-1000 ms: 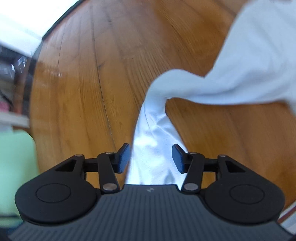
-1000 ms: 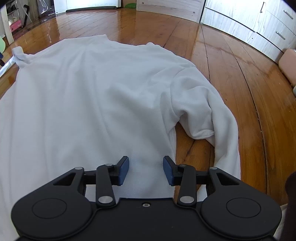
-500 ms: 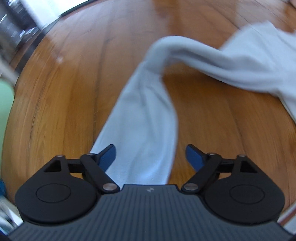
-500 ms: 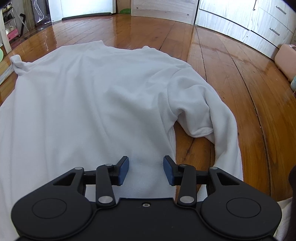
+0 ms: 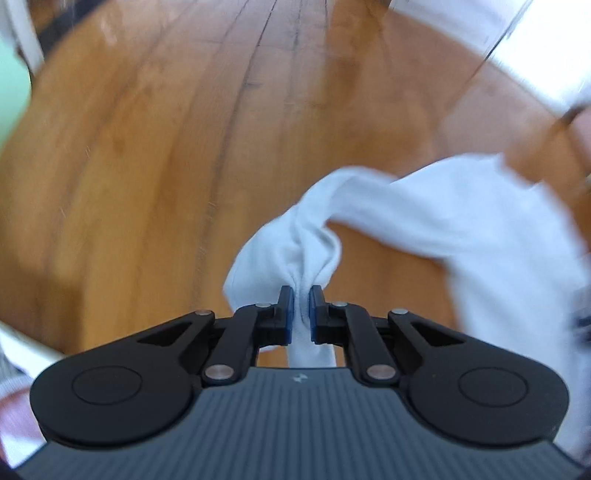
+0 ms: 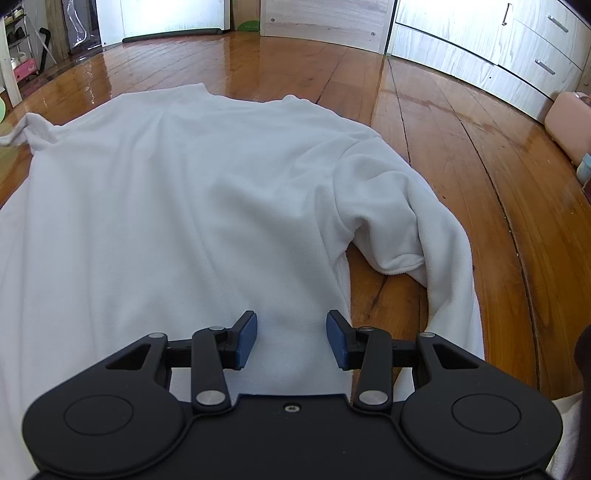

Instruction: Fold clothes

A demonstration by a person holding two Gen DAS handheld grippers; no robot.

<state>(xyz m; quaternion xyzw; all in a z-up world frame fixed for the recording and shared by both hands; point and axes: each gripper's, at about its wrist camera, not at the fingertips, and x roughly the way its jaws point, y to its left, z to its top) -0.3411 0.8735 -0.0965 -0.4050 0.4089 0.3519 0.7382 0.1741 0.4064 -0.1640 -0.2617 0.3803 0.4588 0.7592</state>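
a: sweatshirt (image 6: 177, 206), white, spread flat on the wooden floor (image 6: 461, 155), fills left and centre of the right wrist view. neck edge toward the top of frame, hem runs under the tool at the bottom.

b: right sleeve?

a: sleeve on the right side (image 6: 417, 229) is bent back on itself, cuff lying open just right of the body, a strip of bare floor between sleeve and body.

b: right gripper (image 6: 291, 339) state?

a: jaws stand apart, about half way, blue pads visible. fabric shows below the gap but the pads don't press on it. nothing gripped.

b: left gripper (image 5: 301, 310)?

a: jaws closing, nearly together, a bunch of white cloth pinched between the blue pads. that's the other sleeve (image 5: 388, 214); it runs from the pads up and out to the right of the frame, where it joins more white fabric at the right edge. whether it clears the floor, can't tell.

b: blur?

a: left wrist view is smeared, details at the edges unreadable. pale green patch upper left, can't tell what it is.

b: background on the right view?

a: pale cabinets with drawers (image 6: 517, 48) upper right, pink object (image 6: 567, 122) at right edge, bright doorway (image 6: 159, 18) upper left.
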